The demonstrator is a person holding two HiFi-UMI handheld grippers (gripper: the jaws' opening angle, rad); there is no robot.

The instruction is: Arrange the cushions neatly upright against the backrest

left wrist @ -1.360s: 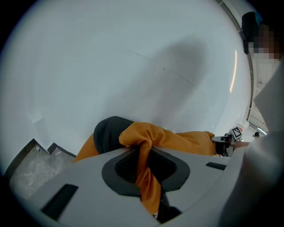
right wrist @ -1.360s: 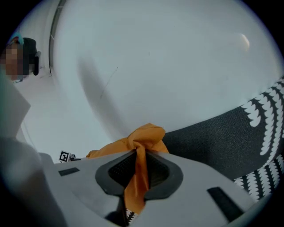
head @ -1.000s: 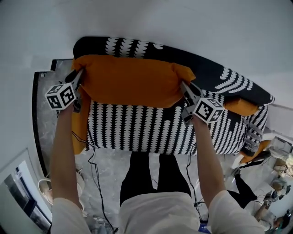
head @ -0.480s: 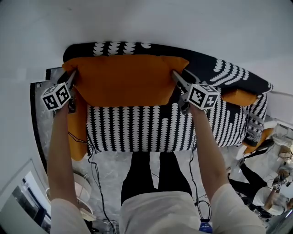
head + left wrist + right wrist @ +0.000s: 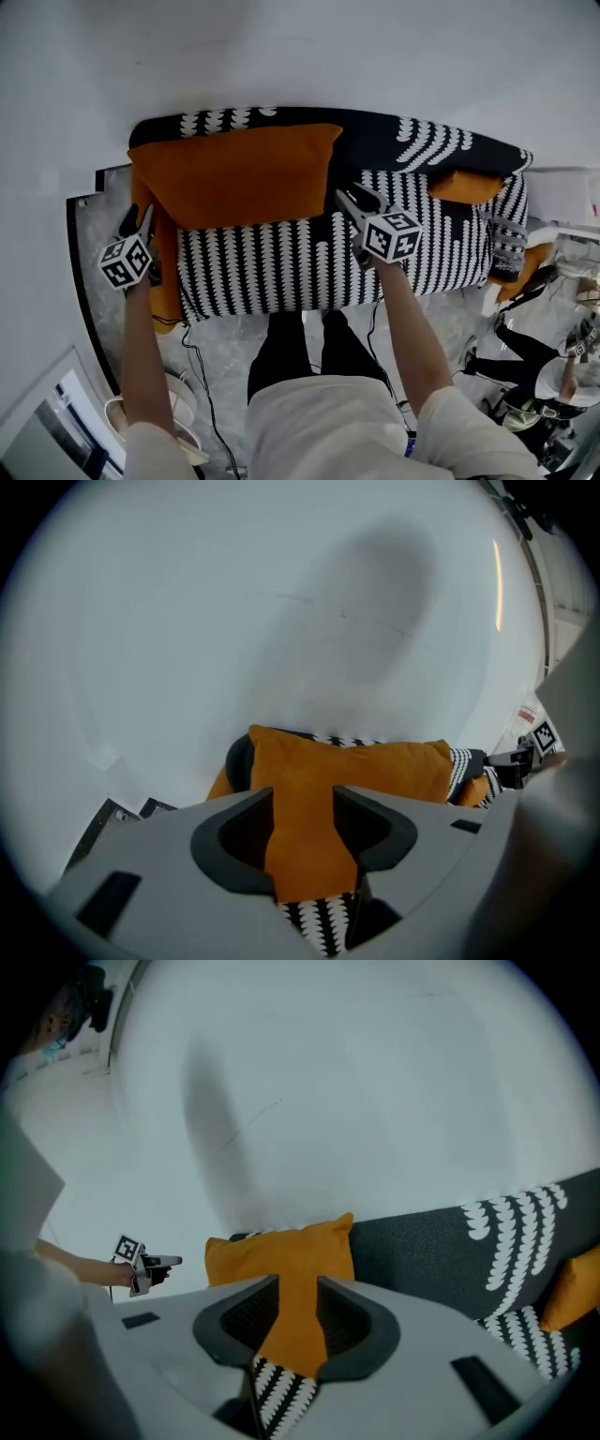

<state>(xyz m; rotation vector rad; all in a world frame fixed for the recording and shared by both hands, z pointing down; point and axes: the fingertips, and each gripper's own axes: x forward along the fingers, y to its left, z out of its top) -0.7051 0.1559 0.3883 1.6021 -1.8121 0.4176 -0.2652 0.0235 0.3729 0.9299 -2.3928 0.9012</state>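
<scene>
**A:** Where is the cushion now?

**B:** The large orange cushion [image 5: 234, 173] stands upright on the left half of the sofa [image 5: 450, 253]. It leans on the dark backrest [image 5: 384, 141]. Its lower edge rests on the seat [image 5: 281, 272], which has black cloth with rows of white leaf shapes.

**A:** Do the grippers hold it?

**B:** No. The left gripper [image 5: 134, 217] is just beside the cushion's lower left corner, but apart from it. Its jaws have just been opening and stand wide. In the left gripper view the cushion shows only behind the gap, and nothing is between the jaws. The right gripper [image 5: 349, 197] is over the seat, near the cushion's lower right corner, and does not touch it. Its jaws have just opened and then narrowed a little. They stand apart and are empty too.

**A:** Are there other cushions?

**B:** Yes. A small orange cushion [image 5: 464, 186] sits low at the right end of the sofa, against the backrest. One more orange cushion [image 5: 167, 281] shows at the sofa's left end, but I cannot tell how it lies.

**A:** And the room?

**B:** A plain white wall [image 5: 300, 47] is behind the sofa. The floor [image 5: 225, 323] is grey, marbled and glossy. Thin black cables [image 5: 192, 347] run over it beside the person's legs [image 5: 300, 356]. At the right edge other people [image 5: 548, 375] are low on the floor, small in the head view.
</scene>
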